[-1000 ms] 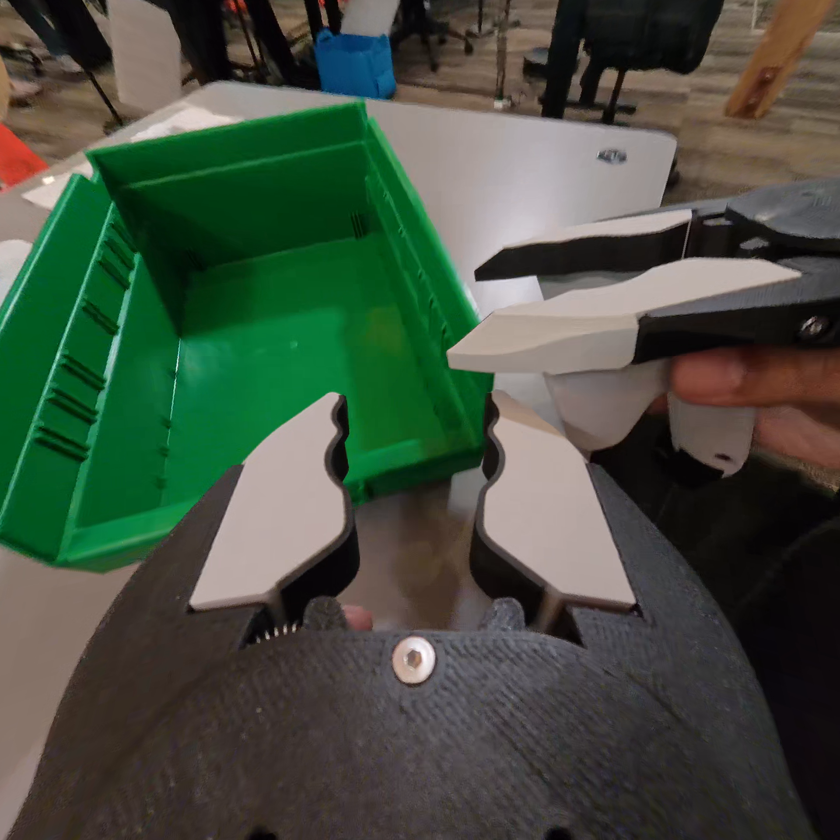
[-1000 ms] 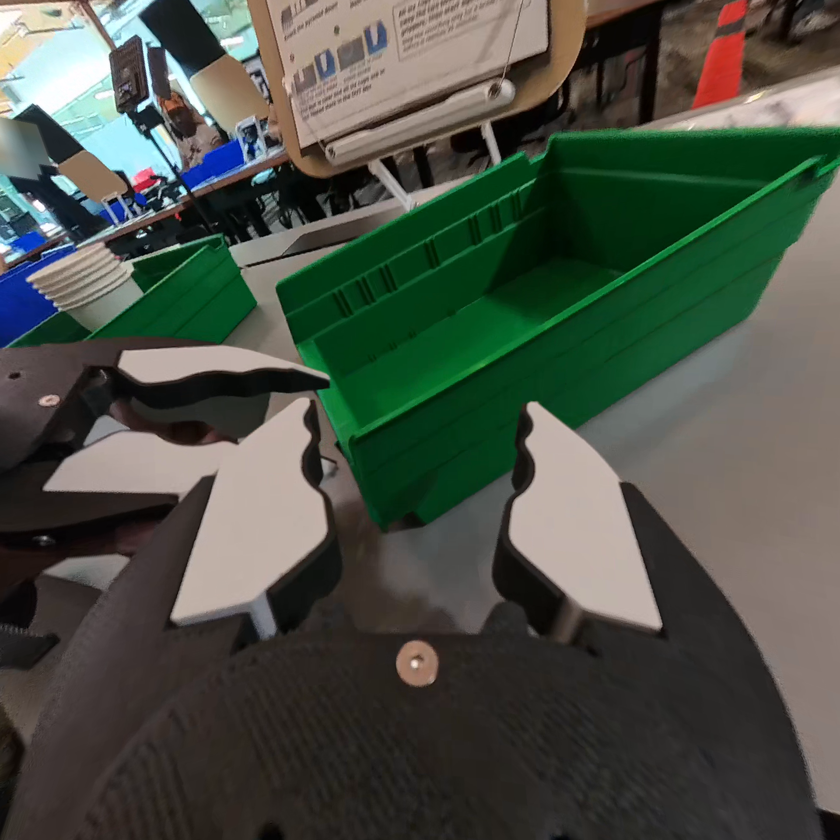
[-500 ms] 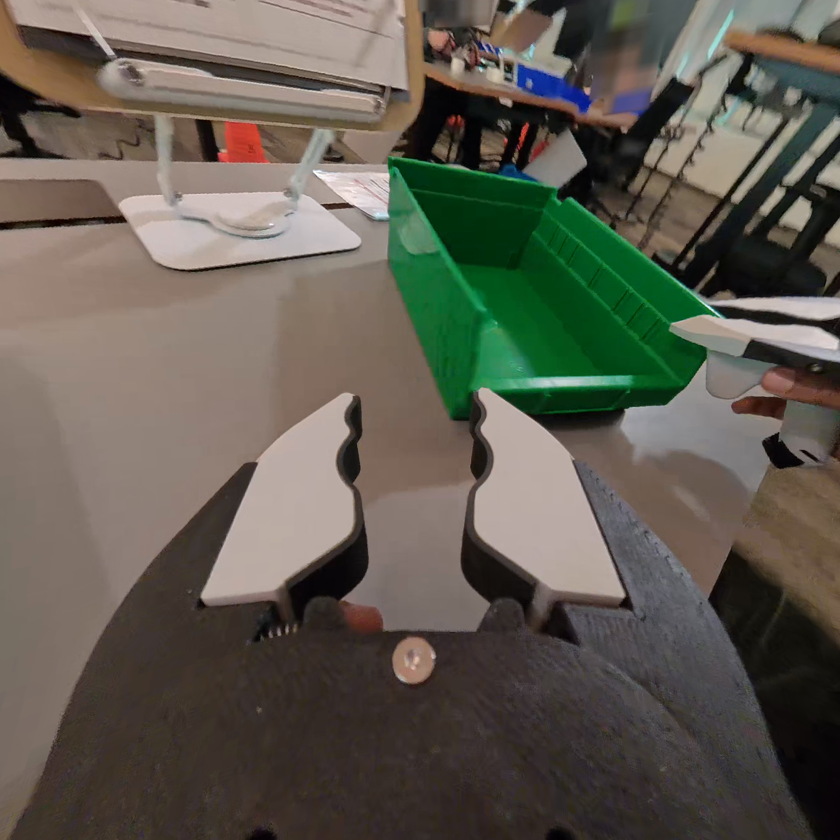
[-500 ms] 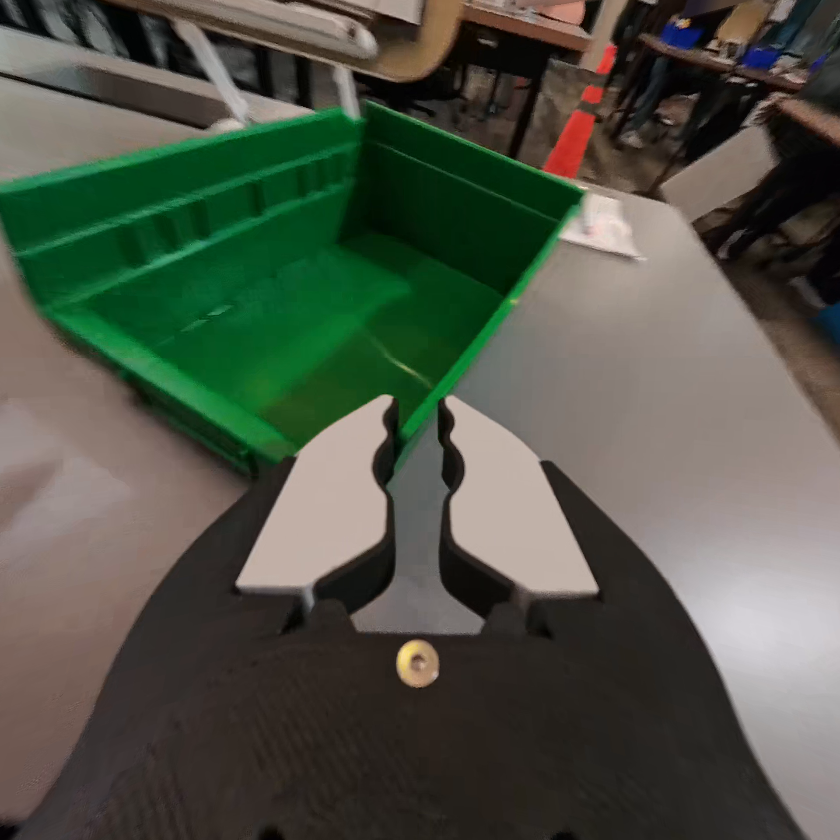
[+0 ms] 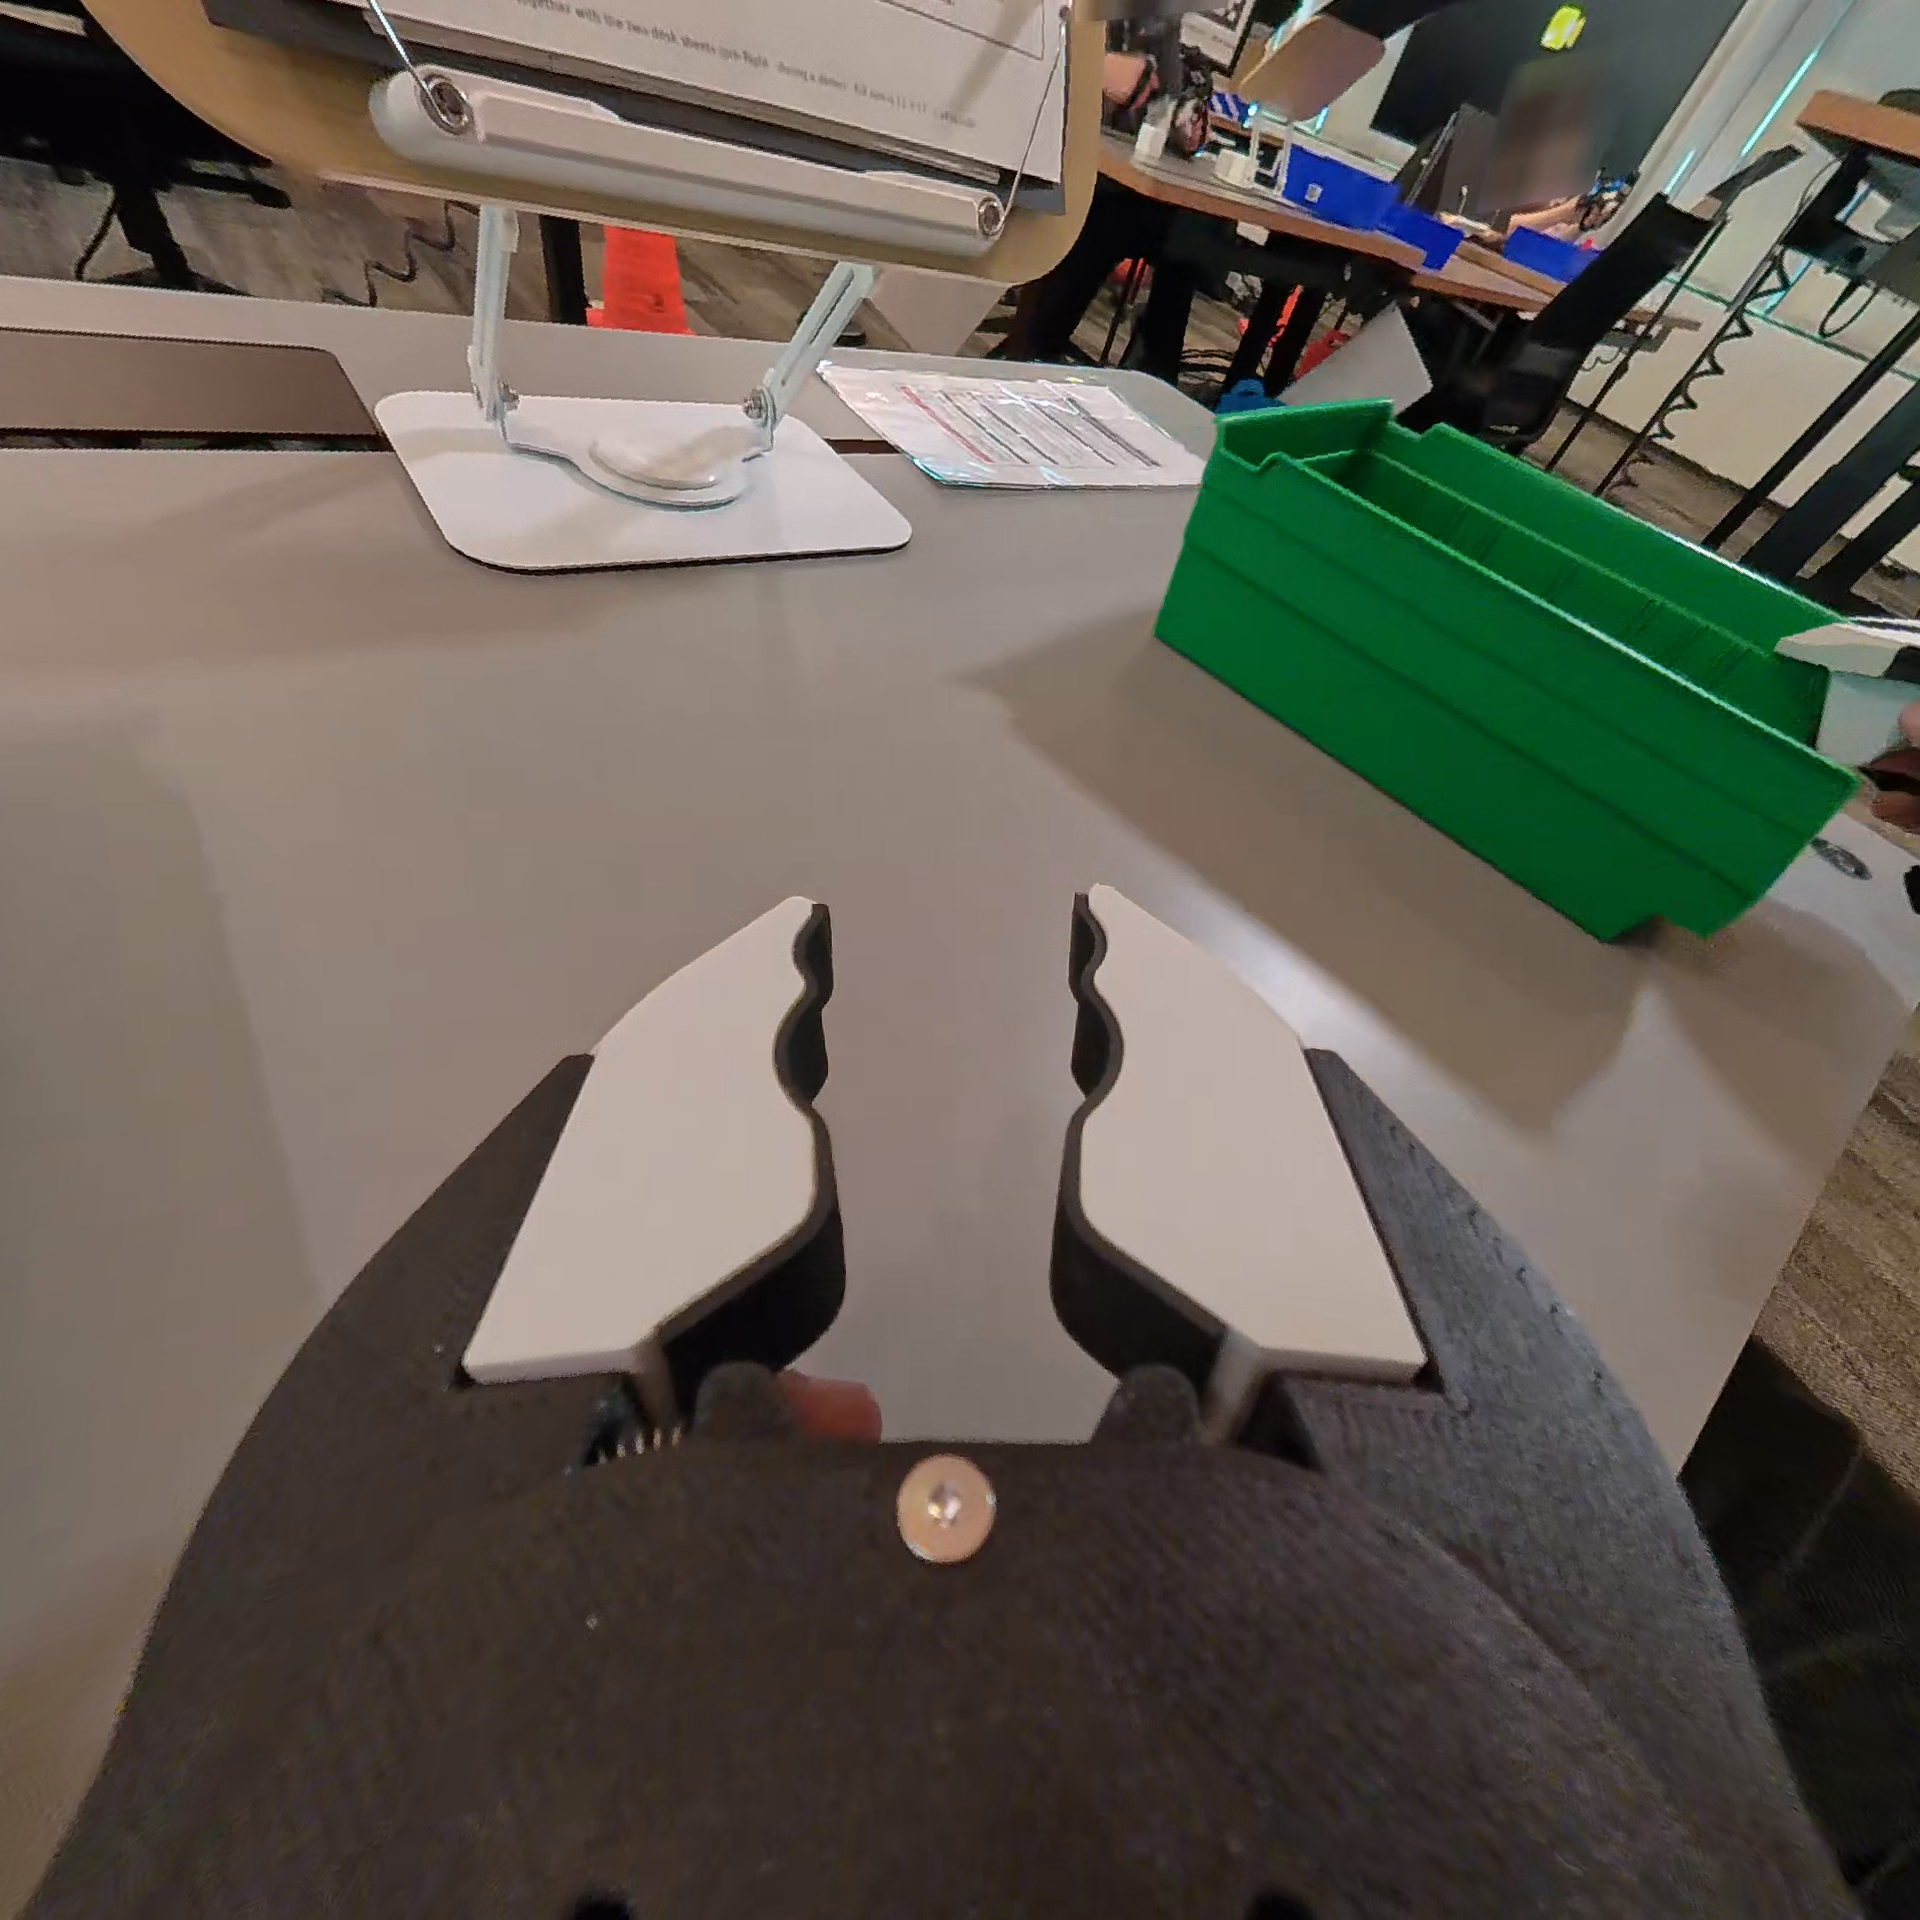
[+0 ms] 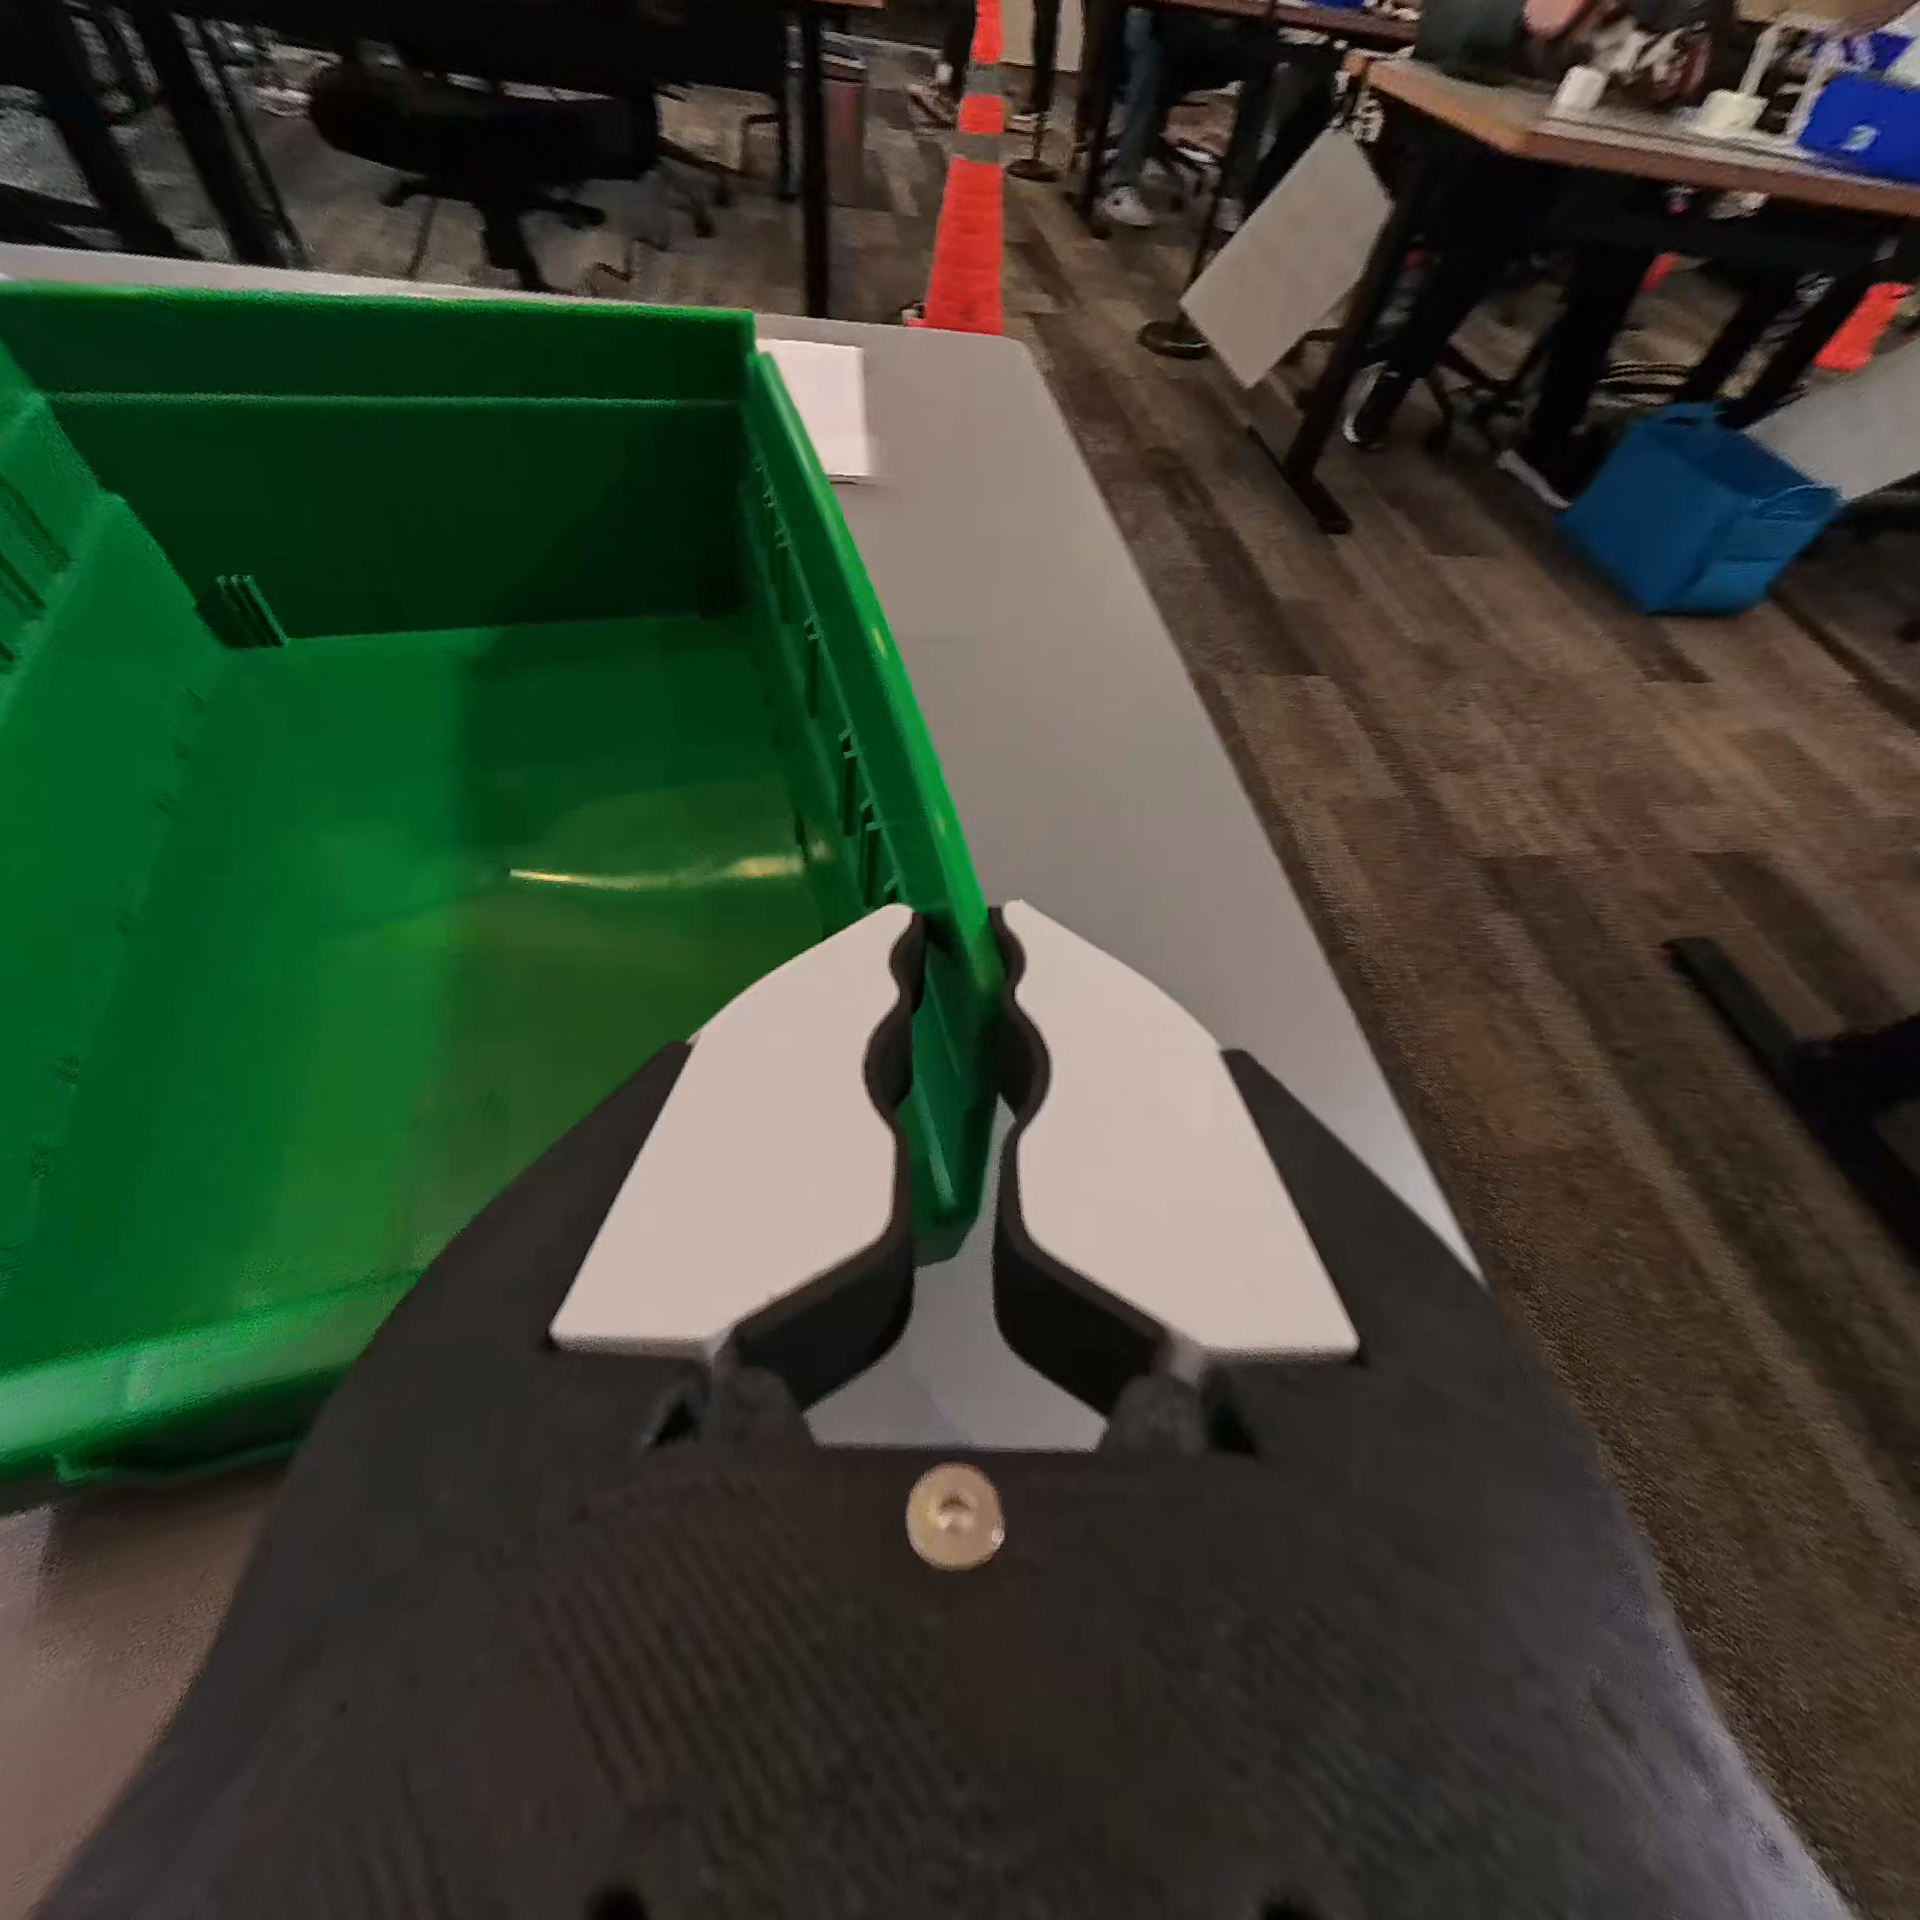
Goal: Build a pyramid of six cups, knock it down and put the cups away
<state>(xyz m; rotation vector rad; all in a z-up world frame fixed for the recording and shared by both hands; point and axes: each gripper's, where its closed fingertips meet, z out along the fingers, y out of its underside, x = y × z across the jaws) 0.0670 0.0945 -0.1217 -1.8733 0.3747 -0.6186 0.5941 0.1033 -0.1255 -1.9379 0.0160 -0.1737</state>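
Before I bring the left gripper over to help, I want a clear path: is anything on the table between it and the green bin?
Nothing visible. The left gripper is open over bare grey table, and the green bin sits ahead to its right. The white stand base lies off to the left. The right gripper already clamps the bin's side wall.

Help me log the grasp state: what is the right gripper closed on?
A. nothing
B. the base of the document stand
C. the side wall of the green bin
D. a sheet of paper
C: the right gripper has its fingers on either side of the green bin wall's rim, pinching it.
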